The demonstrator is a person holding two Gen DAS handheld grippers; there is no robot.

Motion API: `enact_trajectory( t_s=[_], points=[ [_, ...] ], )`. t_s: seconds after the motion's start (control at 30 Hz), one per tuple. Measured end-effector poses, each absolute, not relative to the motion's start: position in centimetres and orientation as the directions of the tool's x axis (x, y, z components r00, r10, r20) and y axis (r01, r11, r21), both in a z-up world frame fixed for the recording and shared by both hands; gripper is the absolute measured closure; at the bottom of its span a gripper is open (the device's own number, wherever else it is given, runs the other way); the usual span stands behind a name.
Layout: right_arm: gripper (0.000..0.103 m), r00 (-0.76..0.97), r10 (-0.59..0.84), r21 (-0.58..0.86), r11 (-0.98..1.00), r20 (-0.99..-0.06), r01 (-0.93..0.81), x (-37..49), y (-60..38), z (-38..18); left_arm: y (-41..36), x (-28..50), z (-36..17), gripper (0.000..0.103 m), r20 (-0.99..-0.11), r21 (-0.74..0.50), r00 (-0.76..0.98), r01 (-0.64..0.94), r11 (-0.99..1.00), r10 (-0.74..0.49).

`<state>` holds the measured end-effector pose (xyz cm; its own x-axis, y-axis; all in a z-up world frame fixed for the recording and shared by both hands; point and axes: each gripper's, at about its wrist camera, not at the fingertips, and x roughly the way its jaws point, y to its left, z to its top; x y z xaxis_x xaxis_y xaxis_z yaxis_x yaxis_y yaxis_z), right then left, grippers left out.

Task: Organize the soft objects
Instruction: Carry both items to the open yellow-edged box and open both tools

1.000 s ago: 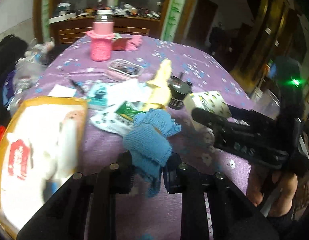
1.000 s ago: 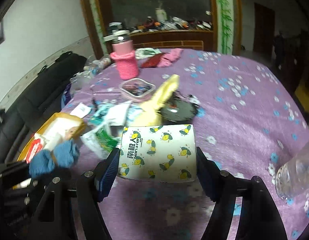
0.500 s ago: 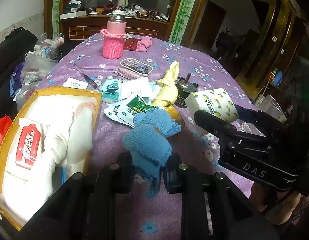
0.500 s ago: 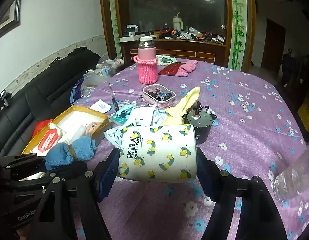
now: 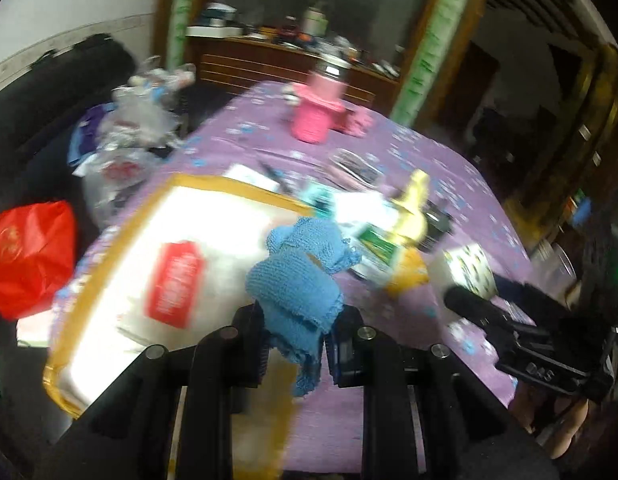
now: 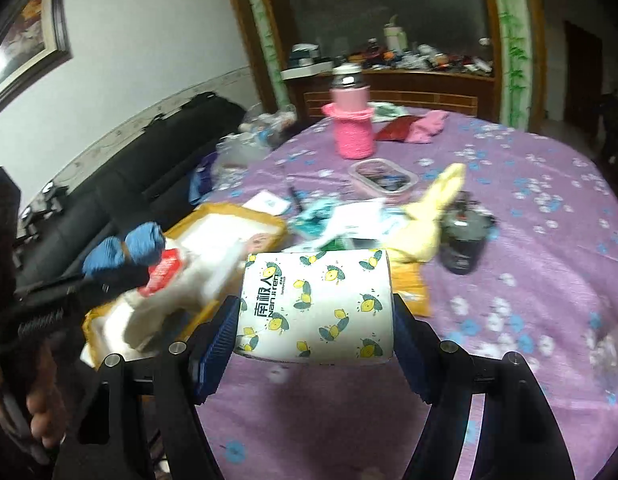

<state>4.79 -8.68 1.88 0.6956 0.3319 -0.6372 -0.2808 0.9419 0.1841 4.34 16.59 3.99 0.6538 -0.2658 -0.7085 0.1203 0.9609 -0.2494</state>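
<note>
Blue knitted cloth (image 5: 297, 276) hangs between the pads of the left tongs (image 5: 295, 344), which are closed on its lower part, and it sits above the near corner of the yellow box (image 5: 109, 248). This box is the landmark on the bench (image 6: 529, 240), which is covered with a purple flowered cloth. The cloth looks soft and light; it folds over itself and a loose end drops below the pads. It will not slip easily, I think, because the knit is rough, but it can sag and catch on the box edge. A grip in the middle of the bunch seems better than at one thin end.

Right tongs (image 6: 315, 320) hold a tissue pack (image 6: 315, 304) with lemon print, to the right of the box and just above the bench. The pads press on its two short sides. The pack is light and it gives under pressure, so a wide hold across the full body is suitable; too strong a squeeze would crush it.

Inside the box lie white soft packs, one with a red label (image 5: 173, 284). A yellow cloth (image 6: 433, 216) lies on the bench beyond the box, and a pink bottle (image 6: 353, 128) stands far behind it.

Both things are probably going to the box.
</note>
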Motion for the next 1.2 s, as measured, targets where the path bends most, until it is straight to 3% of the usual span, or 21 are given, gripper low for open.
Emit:
enact_trajectory(
  t_s=[0.37, 0.47, 0.6, 0.83, 1.2],
  points=[
    [0.031, 0.591, 0.45, 0.233, 0.882, -0.669, -0.409, 13.8, -0.2, 1.2, 22.0, 12.1, 0.6, 0.083, -0.746, -0.268, 0.622, 0.046, 0.962, -0.238],
    [0.031, 0.581, 0.419, 0.194, 0.891, -0.698, -0.41, 16.9, 2.3, 0.1, 22.4, 14.1, -1.1, 0.083, -0.779, -0.26, 0.584, 0.032, 0.965, -0.229],
    [0.028, 0.576, 0.375, 0.159, 0.907, -0.726, -0.39, 20.0, 4.4, -0.9, 22.6, 15.6, -2.8, 0.078, -0.806, -0.253, 0.55, 0.014, 0.967, -0.218],
    [0.02, 0.575, 0.358, 0.133, 0.908, -0.735, -0.397, 20.8, 6.7, -0.8, 23.5, 15.6, -3.3, 0.054, -0.819, -0.267, 0.531, -0.015, 0.964, -0.219],
    [0.013, 0.616, 0.43, 0.171, 0.884, -0.66, -0.434, 17.0, 3.8, -0.2, 21.5, 12.4, -0.4, 0.053, -0.765, -0.218, 0.629, -0.044, 0.975, -0.142]
  ],
)
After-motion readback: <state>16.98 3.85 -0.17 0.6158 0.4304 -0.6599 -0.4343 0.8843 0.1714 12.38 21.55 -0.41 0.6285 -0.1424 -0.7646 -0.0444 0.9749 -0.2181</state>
